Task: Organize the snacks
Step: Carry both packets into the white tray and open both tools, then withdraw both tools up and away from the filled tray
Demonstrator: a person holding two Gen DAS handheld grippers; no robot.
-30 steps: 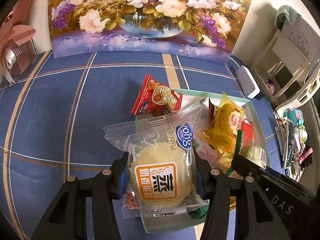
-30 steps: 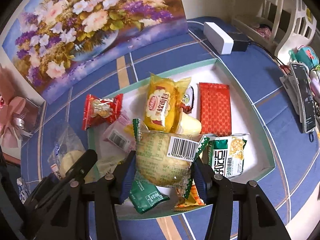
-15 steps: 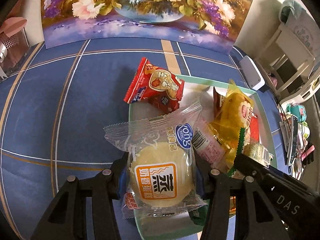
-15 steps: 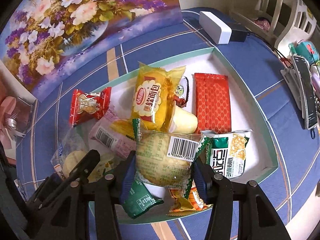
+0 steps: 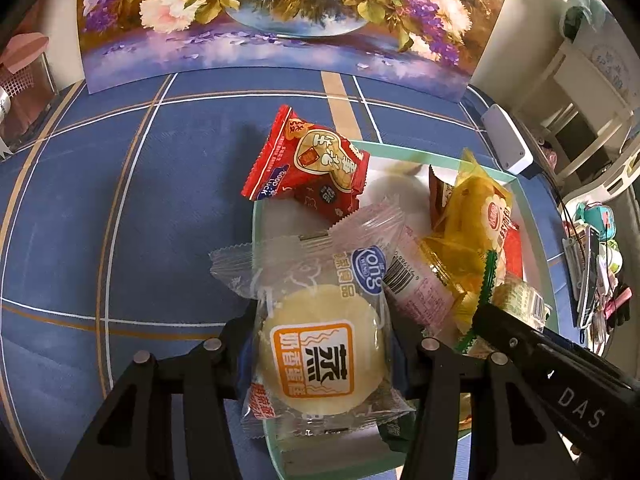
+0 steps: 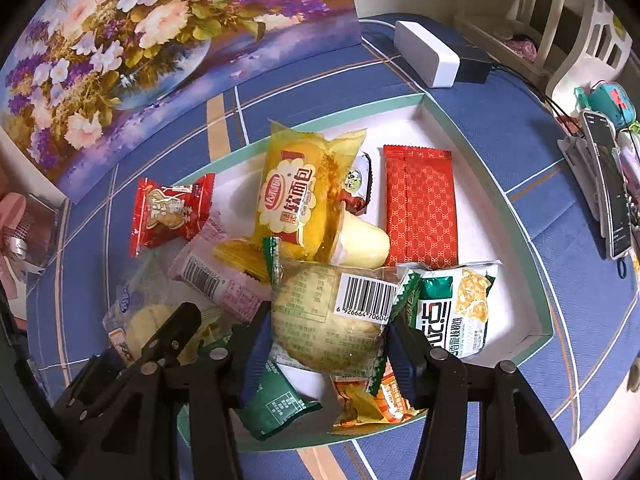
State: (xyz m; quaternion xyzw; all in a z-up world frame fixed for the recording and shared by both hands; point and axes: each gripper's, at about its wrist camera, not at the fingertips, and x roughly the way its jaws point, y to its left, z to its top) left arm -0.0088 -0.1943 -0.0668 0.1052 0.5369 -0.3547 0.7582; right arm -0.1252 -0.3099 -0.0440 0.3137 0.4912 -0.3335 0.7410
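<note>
A teal-rimmed white tray point(image 5: 408, 154) point(image 6: 532, 346) on the blue cloth holds several snack packets. My left gripper point(image 5: 320, 360) is shut on a clear packet with a pale round steamed cake point(image 5: 316, 332), held above the tray's near left corner. My right gripper point(image 6: 328, 344) has a green-edged packet with a round cake and barcode point(image 6: 332, 312) between its pads above the tray's front. Its jaws are opening slightly while the pads still touch the wrapper. A red packet point(image 5: 308, 164) point(image 6: 172, 212) lies across the tray's left rim. A yellow bread packet point(image 6: 296, 200) leans in the middle.
A red patterned packet point(image 6: 420, 204), a green and white corn snack point(image 6: 456, 308) and a pink packet point(image 6: 216, 280) lie in the tray. A flower painting point(image 5: 280, 20) stands behind it. A white box point(image 6: 428, 56) and a phone point(image 6: 608, 184) are to the right.
Both views have drifted a little over the tray. Each packet stays between its gripper's pads, and the snacks in the tray lie as before.
</note>
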